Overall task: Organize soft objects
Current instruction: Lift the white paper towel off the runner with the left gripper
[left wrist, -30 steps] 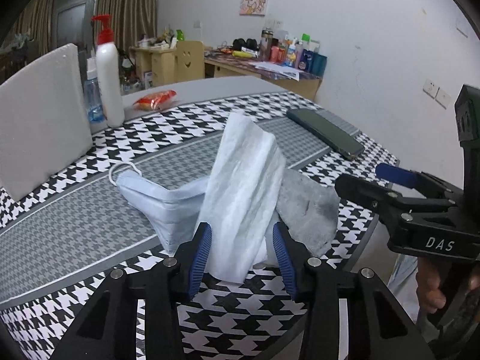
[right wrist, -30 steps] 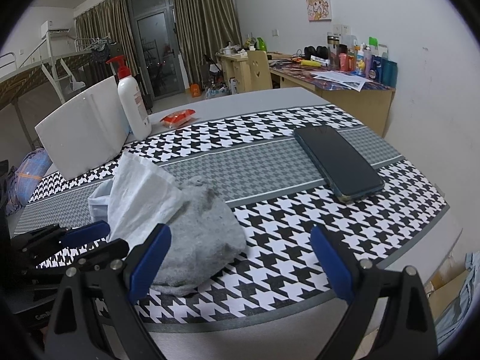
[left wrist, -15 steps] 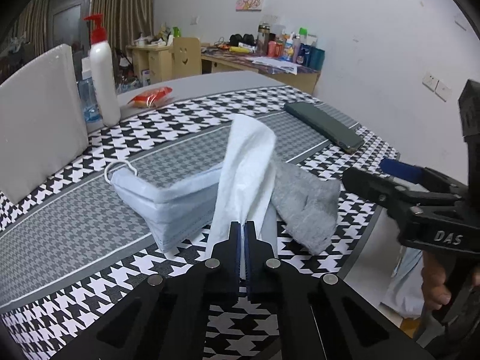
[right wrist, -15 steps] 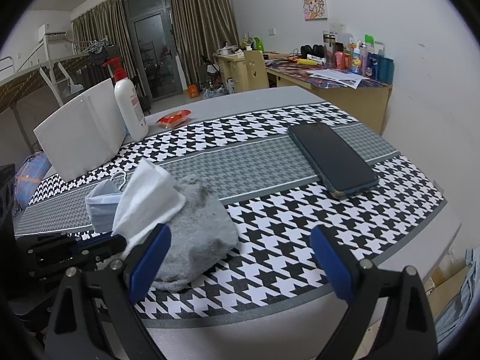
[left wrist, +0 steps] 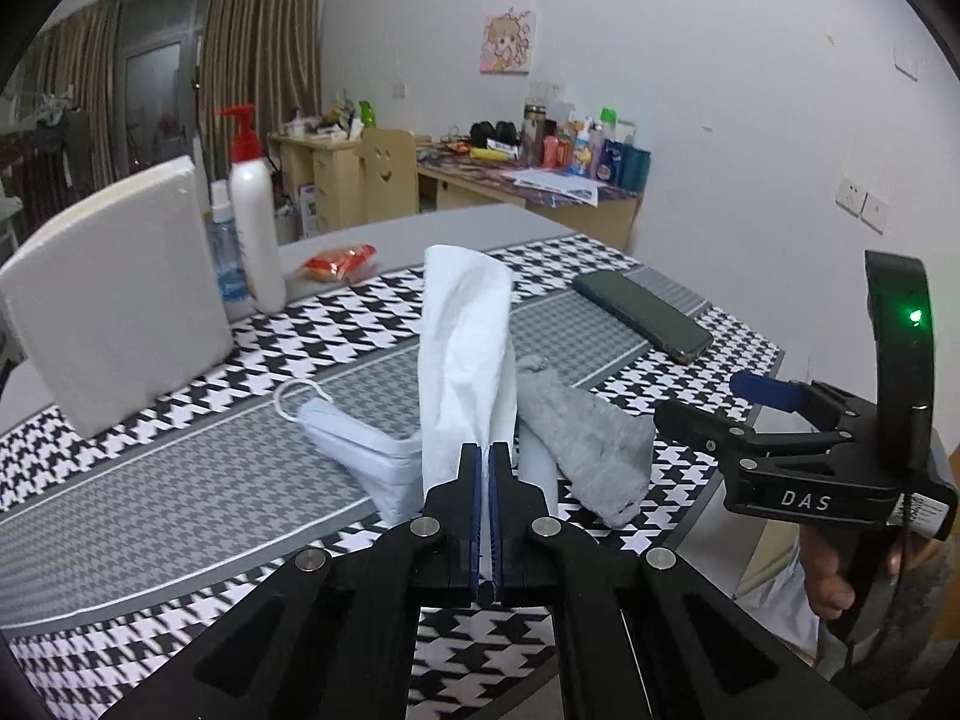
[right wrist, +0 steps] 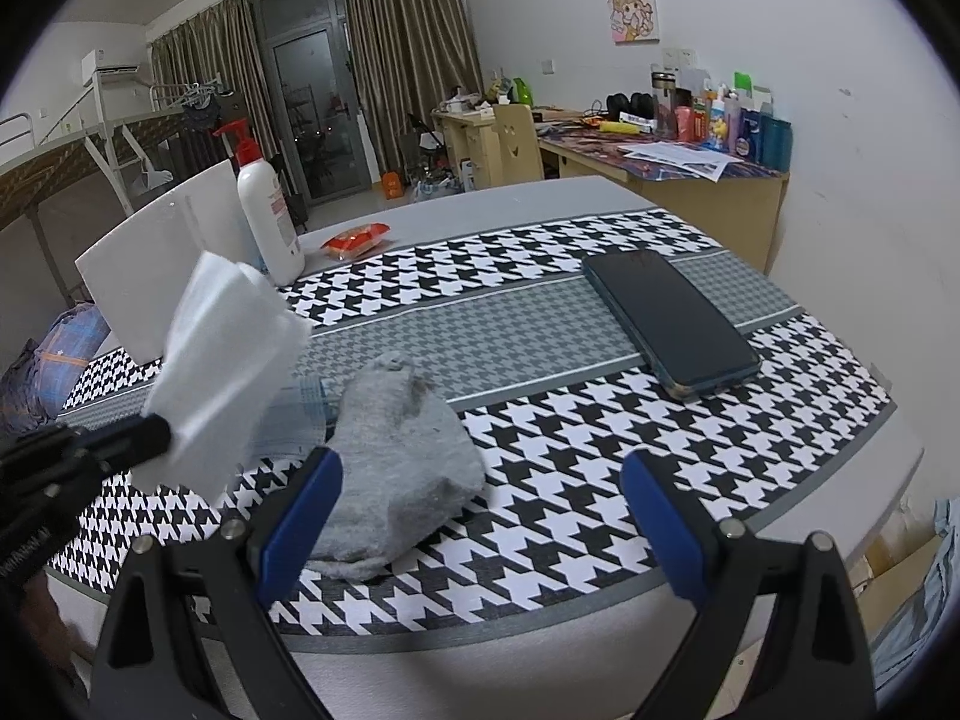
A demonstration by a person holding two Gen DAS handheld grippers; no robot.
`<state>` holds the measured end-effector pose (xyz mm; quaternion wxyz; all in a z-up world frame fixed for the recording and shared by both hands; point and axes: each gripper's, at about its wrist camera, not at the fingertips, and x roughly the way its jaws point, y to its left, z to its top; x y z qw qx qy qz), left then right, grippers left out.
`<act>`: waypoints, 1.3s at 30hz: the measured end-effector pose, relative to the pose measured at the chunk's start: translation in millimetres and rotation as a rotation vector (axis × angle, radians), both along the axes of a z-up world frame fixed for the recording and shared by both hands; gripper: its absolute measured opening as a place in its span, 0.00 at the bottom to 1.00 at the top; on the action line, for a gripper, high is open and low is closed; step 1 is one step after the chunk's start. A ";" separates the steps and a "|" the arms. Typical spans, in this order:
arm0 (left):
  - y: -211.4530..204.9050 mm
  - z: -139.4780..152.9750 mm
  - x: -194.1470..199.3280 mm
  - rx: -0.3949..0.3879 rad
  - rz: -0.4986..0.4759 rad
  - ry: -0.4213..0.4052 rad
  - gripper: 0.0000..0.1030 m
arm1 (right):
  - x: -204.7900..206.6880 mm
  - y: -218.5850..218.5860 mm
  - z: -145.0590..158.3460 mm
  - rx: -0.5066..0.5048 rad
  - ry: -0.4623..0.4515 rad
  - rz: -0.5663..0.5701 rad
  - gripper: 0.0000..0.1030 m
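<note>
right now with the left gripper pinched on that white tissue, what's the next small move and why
Probably lift the white tissue a little higher and clear. The left gripper is shut on its lower edge, and the sheet stands right against the face mask and grey sock, so dragging it sideways might pull them along.

Sock between mask and phone

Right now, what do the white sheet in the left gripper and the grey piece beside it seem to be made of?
White sheet: probably tissue paper or thin nonwoven, matte, creased, standing stiffly from the left gripper. Grey piece: looks like knitted fabric, perhaps a sock; fuzzy, matte, slumped in soft folds.
</note>
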<state>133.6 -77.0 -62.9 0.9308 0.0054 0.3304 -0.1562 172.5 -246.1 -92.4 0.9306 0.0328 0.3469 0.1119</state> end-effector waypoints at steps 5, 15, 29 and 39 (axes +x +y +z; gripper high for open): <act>10.2 2.7 -11.1 0.009 0.026 -0.001 0.02 | -2.1 2.0 1.6 0.003 -0.008 0.008 0.94; 29.2 -6.1 -26.0 0.024 0.093 0.031 0.02 | -2.8 11.7 -0.4 -0.012 -0.002 0.036 0.94; 33.3 -32.1 -19.3 0.029 0.116 0.101 0.42 | 3.0 20.3 -7.2 -0.030 0.019 0.066 0.94; 22.1 -43.9 -3.5 0.024 0.101 0.130 0.62 | 7.0 19.8 -11.2 -0.035 0.032 0.066 0.94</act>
